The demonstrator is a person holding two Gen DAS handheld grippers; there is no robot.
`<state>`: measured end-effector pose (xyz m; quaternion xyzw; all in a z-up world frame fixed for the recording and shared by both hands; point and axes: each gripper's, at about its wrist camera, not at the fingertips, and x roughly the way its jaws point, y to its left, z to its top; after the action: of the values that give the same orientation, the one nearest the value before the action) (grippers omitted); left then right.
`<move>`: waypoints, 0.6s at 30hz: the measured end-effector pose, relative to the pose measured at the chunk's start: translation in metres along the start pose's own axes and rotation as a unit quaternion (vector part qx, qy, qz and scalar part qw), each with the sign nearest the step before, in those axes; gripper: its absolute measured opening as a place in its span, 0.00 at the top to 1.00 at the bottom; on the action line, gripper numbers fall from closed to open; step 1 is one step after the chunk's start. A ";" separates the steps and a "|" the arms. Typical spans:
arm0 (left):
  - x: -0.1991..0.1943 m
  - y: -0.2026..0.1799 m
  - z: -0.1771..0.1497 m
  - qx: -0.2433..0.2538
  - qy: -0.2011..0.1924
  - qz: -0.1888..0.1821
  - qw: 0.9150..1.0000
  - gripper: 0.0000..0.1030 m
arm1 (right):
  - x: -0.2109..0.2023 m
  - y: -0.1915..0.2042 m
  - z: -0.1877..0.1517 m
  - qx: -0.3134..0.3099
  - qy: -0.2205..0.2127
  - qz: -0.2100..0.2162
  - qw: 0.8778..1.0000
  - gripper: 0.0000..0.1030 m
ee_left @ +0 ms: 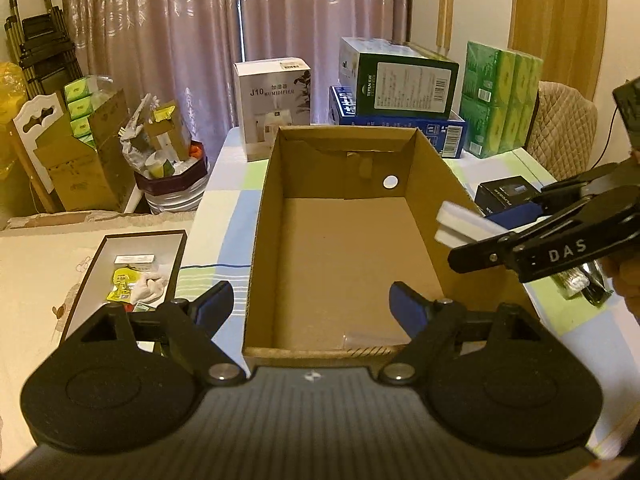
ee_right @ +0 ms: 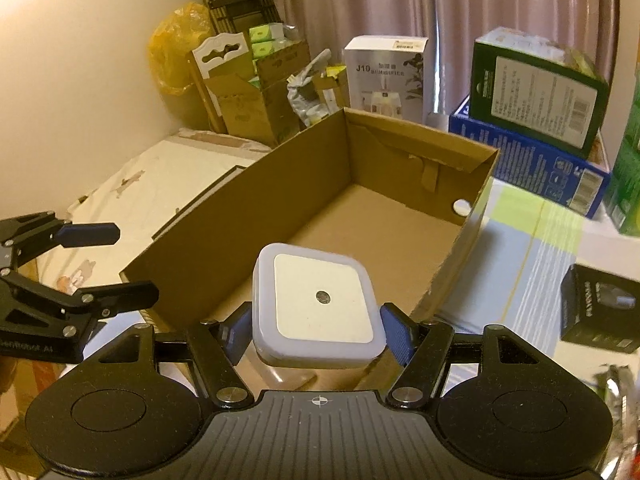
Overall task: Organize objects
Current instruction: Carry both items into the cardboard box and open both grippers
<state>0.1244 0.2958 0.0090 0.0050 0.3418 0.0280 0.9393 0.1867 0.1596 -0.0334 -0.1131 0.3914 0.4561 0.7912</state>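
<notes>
I am working over a table covered with a pale checked cloth of green, blue and white squares (ee_left: 228,196), set before mauve curtains (ee_left: 176,32). At the far edge stand a white humidifier carton (ee_left: 272,96), a dark green box stacked on a blue box (ee_left: 400,80), and a block of green tissue packs (ee_left: 500,96). To the left of the table I see brown cartons and a shallow dark-rimmed tray of small packets (ee_left: 132,276). A small black box (ee_right: 600,308) lies on the cloth to the right. In the middle sits an open brown cardboard box (ee_left: 344,248), its floor bare, with a round hole in the far wall. My right gripper (ee_right: 316,328) clamps a white square night light with a small round sensor (ee_right: 320,300) between its blue pads, holding it over the near right part of the box, above the rim. My left gripper (ee_left: 312,308) hangs with its fingers spread wide and holding nothing, one finger outside the box's left wall and the other over the box's inside.
</notes>
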 end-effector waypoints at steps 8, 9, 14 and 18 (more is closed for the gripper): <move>-0.016 -0.002 -0.005 -0.014 -0.004 0.009 1.000 0.20 | -0.012 -0.002 -0.003 0.024 -0.032 0.001 0.999 0.27; -0.018 -0.004 -0.004 -0.016 -0.003 0.010 1.000 0.20 | -0.018 -0.002 -0.004 0.028 -0.038 -0.001 0.999 0.27; -0.035 -0.017 -0.006 -0.028 -0.009 0.008 1.000 0.19 | -0.058 -0.004 -0.012 0.050 -0.059 -0.019 0.997 0.26; -0.052 -0.036 -0.007 -0.032 -0.016 -0.004 0.999 0.18 | -0.096 -0.006 -0.030 0.054 -0.072 -0.044 0.995 0.26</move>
<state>0.0816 0.2567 0.0357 -0.0261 0.3256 0.0355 0.9445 0.1496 0.0799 0.0150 -0.0541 0.3523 0.4059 0.8415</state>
